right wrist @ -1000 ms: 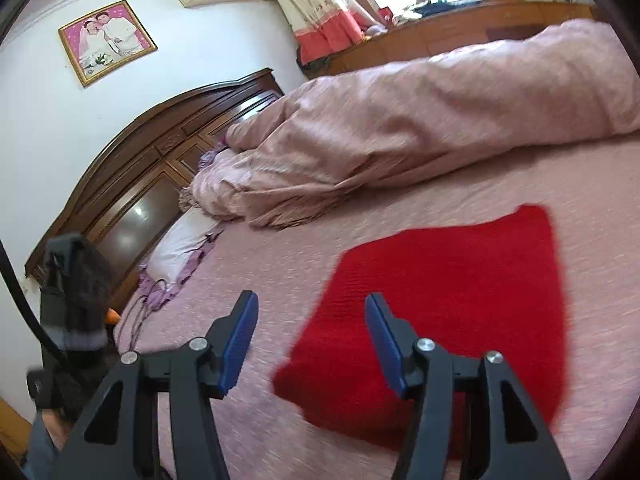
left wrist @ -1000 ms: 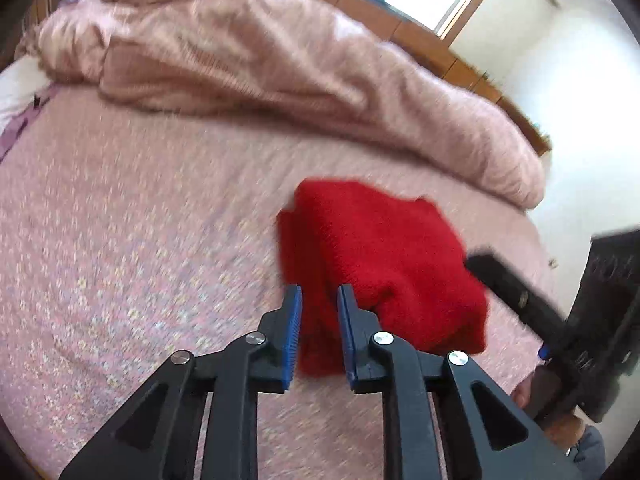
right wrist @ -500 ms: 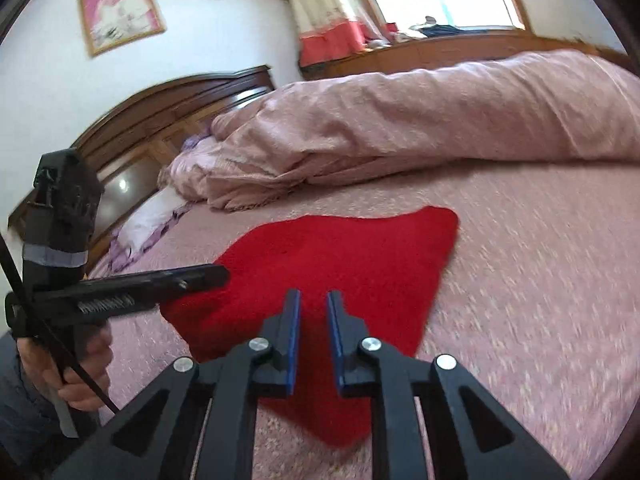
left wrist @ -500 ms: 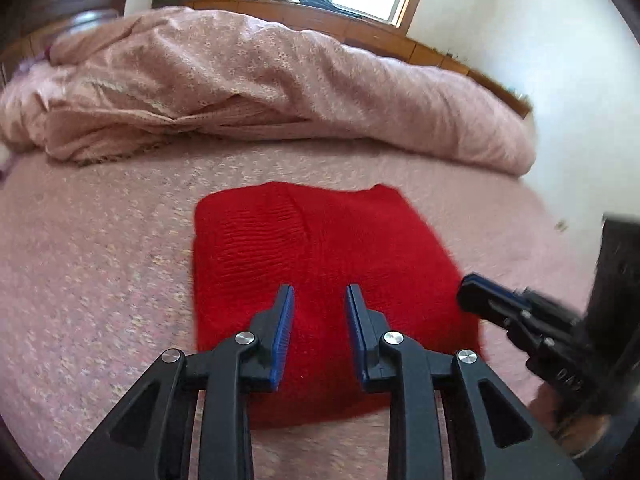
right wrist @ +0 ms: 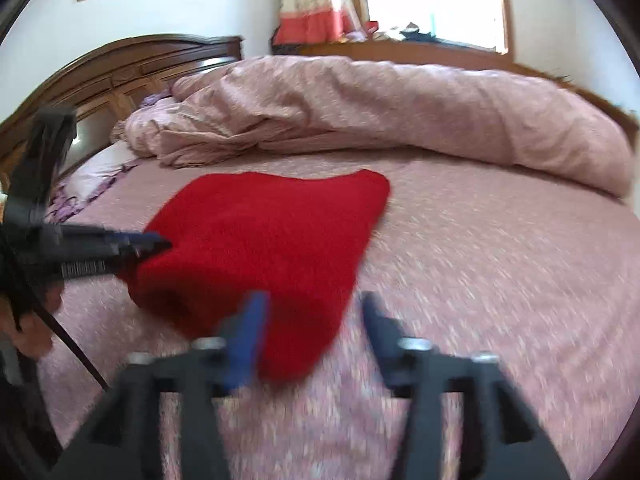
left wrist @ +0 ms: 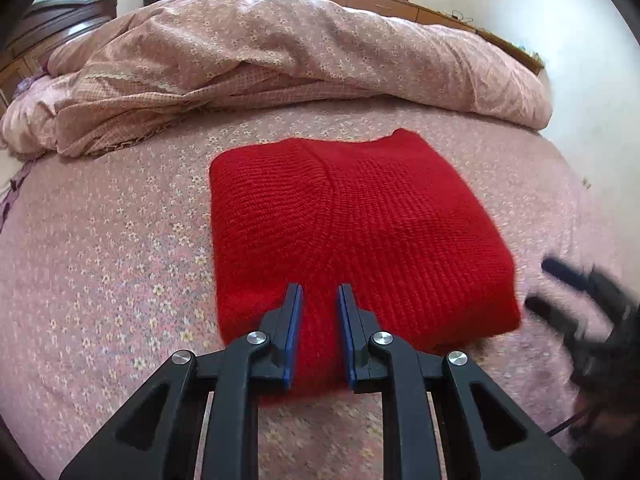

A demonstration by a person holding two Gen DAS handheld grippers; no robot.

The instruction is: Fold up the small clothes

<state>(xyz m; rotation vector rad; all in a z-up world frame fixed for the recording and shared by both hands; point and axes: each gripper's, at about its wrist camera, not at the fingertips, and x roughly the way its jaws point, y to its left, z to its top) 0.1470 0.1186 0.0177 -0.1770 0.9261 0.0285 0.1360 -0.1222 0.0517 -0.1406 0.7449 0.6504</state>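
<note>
Folded red knit garment (left wrist: 352, 232) lies flat on the pink floral bed (left wrist: 100, 240), in front of the bunched duvet (left wrist: 280, 60). Left gripper (left wrist: 319, 300) hovers at its near edge, fingers narrowly apart and closing, pinching nothing. Right gripper (right wrist: 312, 312), blurred, fingers spreading wide over the garment's near corner.

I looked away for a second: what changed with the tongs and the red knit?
Both tongs closed in on the red knit's near edge. The right tongs shut, now are opening beside its corner; the left tongs are closing, narrow. The knit stayed flat, folded on the bed.
</note>
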